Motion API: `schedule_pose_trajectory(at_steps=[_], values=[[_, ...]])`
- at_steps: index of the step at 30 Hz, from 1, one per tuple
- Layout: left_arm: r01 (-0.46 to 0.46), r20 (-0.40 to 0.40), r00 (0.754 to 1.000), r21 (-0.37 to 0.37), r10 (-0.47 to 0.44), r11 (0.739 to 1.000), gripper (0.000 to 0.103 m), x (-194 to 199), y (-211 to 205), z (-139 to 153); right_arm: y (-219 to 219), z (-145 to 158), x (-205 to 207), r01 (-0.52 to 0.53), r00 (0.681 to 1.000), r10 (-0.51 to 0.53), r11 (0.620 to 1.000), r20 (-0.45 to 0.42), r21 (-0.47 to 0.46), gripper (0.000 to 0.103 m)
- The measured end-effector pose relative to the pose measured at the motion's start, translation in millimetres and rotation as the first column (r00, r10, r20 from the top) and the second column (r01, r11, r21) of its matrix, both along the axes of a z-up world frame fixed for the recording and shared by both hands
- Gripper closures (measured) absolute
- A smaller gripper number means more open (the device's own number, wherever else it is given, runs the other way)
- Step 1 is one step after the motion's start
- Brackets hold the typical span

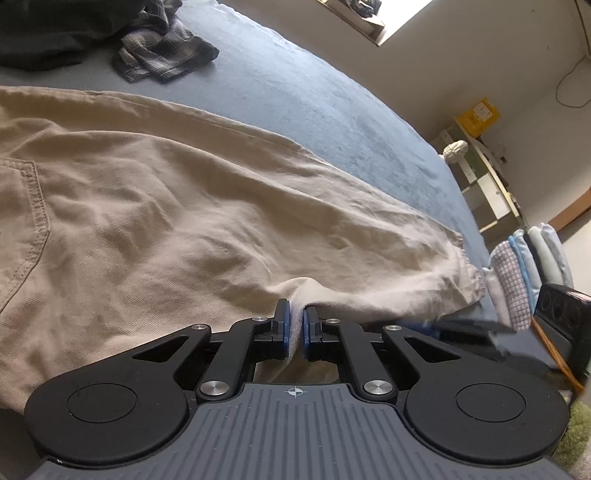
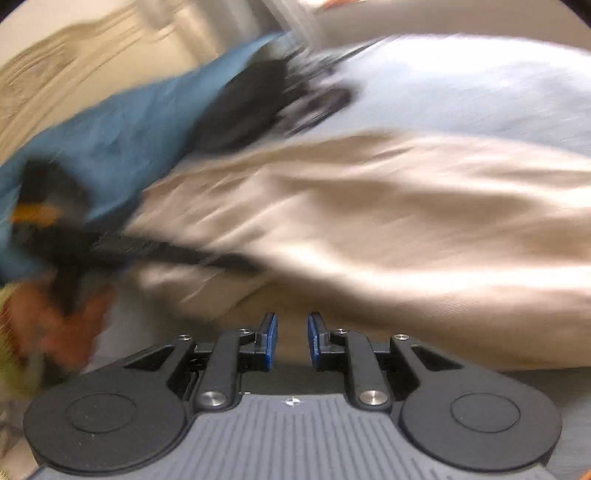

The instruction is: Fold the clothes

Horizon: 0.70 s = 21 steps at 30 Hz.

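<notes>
Beige trousers (image 1: pixel 155 206) lie spread over the blue bed (image 1: pixel 325 110), a back pocket at the left and a leg hem (image 1: pixel 465 273) at the right. My left gripper (image 1: pixel 295 325) is shut on a raised fold of the trousers' near edge. A dark, blurred shape, probably my right gripper (image 1: pixel 476 332), is just right of it, below the hem. The right wrist view is motion-blurred: the trousers (image 2: pixel 369 221) fill its middle. My right gripper (image 2: pixel 291 339) hovers at their near edge, its blue pads apart with no cloth pinched between them.
A plaid garment (image 1: pixel 162 55) and a dark one (image 1: pixel 44 33) lie at the far end of the bed. Folded clothes (image 1: pixel 524 266) are stacked beyond the bed's right edge, with a shelf (image 1: pixel 484 184) behind. A blurred hand (image 2: pixel 62 332) holds a black tool (image 2: pixel 166 254).
</notes>
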<state>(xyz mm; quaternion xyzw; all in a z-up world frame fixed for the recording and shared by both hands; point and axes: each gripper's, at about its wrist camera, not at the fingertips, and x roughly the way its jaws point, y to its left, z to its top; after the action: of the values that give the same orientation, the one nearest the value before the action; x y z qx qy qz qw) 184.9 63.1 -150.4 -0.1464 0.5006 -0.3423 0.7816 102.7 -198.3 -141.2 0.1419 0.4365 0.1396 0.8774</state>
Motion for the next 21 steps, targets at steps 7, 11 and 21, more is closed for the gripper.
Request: schedule_pose_trajectory(at_steps=[7, 11, 21], values=[[0.010, 0.044, 0.999, 0.053, -0.012, 0.999, 0.098, -9, -6, 4, -33, -11, -23, 0.088, 0.994, -0.101, 0.975, -0.051, -0.205, 0.088], [0.002, 0.050, 0.999, 0.071, -0.006, 0.997, 0.098, -12, -8, 2, -43, 0, -17, 0.142, 0.990, -0.143, 0.976, 0.003, -0.166, 0.087], [-0.004, 0.066, 0.998, 0.087, -0.002, 0.996, 0.098, -15, -9, 3, -107, -5, -23, 0.338, 0.927, -0.375, 0.822, 0.012, -0.458, 0.088]])
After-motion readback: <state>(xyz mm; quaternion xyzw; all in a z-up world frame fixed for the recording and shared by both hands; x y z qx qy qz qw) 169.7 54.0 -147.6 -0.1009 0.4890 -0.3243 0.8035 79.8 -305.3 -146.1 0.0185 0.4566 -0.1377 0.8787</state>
